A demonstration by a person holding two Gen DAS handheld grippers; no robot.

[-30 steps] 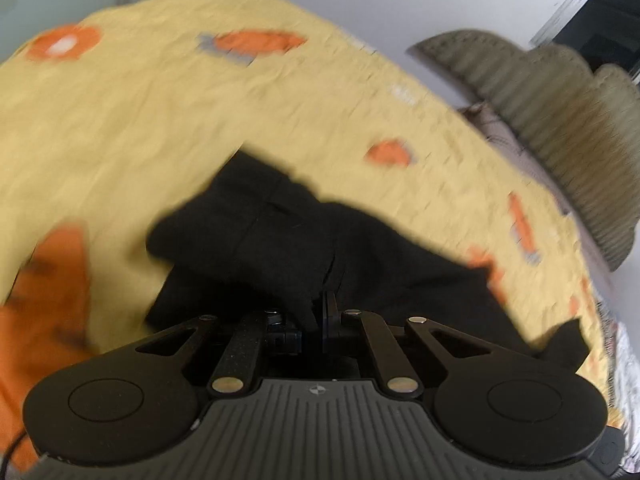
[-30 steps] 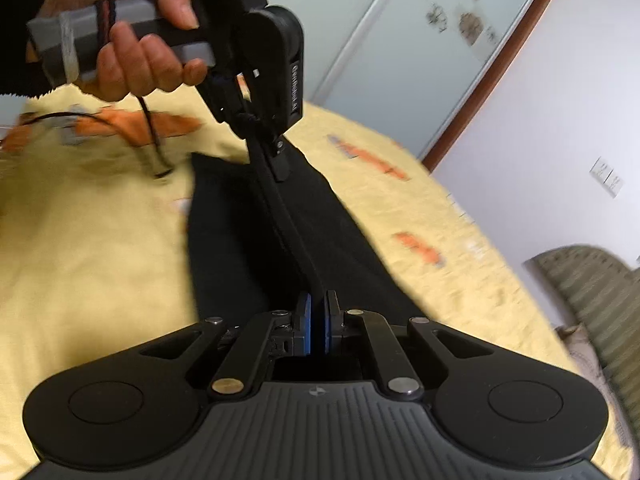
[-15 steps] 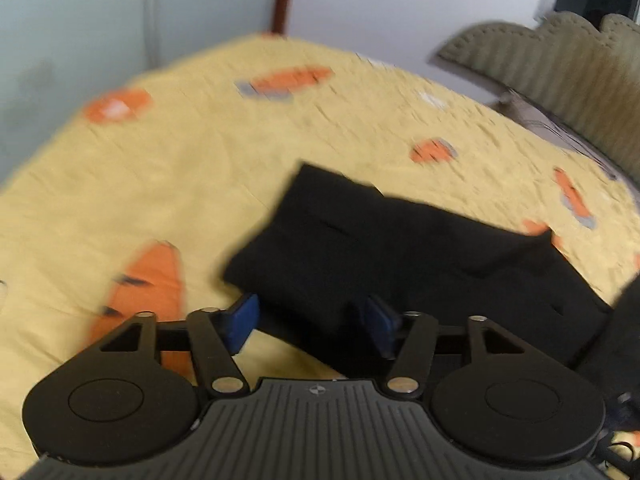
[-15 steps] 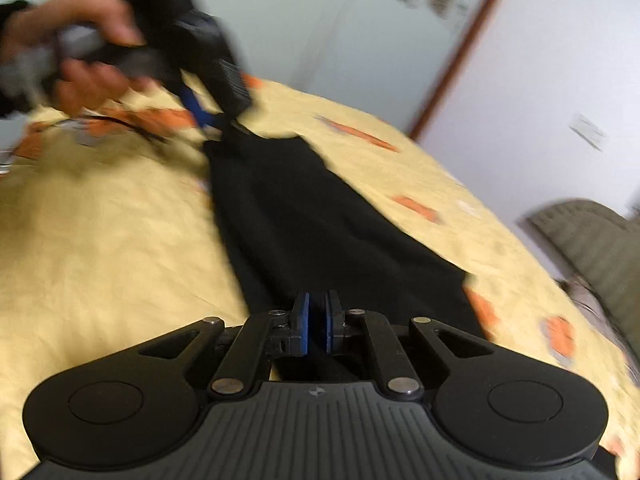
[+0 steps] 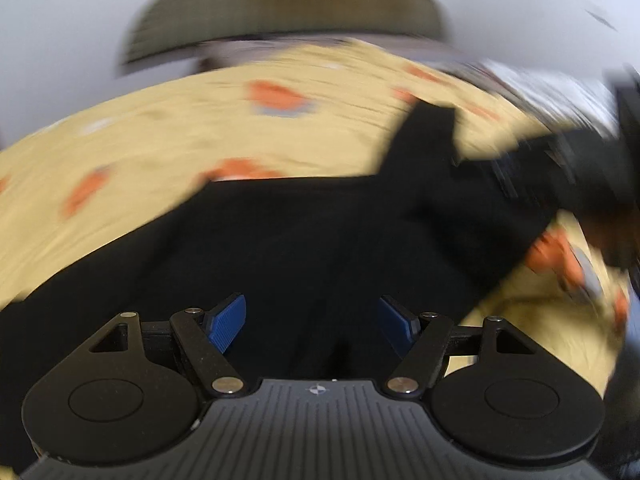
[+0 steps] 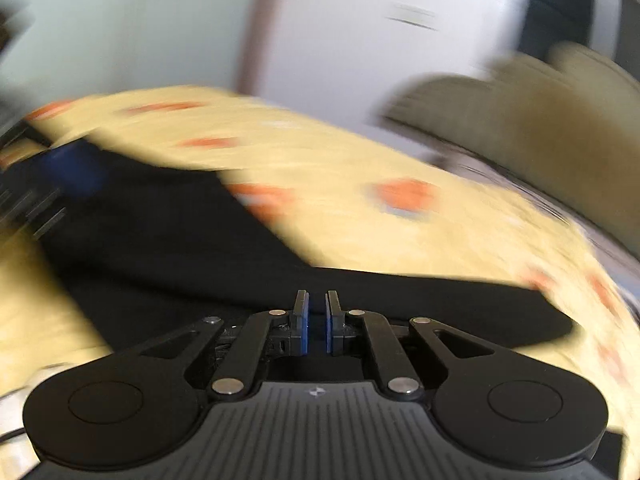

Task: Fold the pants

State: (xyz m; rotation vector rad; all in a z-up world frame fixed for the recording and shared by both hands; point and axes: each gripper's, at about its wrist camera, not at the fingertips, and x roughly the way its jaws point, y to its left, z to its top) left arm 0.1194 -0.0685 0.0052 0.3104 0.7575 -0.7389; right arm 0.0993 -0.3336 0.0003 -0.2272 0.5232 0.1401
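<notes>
Black pants (image 5: 320, 232) lie spread across a yellow bedspread (image 5: 160, 140), all heavily blurred by motion. My left gripper (image 5: 312, 320) hangs just above them; its jaws are opening, blue pads wide apart, and no cloth is pinched between them. In the right wrist view the pants (image 6: 160, 248) run as a dark band up to my right gripper (image 6: 316, 304). That gripper's pads are nearly together, with the cloth's edge at their tips. The right gripper (image 5: 560, 168) shows as a dark blur at the far right of the left wrist view, beside a raised corner of cloth.
The bedspread (image 6: 360, 152) has orange patches. An olive padded headboard (image 5: 280, 12) stands against the white wall behind the bed, also in the right wrist view as the headboard (image 6: 520, 112). A brown door frame (image 6: 256, 28) rises at the back.
My left gripper let go of the pants and opened wide. Both grippers swung sideways and rolled, and the headboard came into both views. The pants went from stretched between the grippers to lying on the bed.
</notes>
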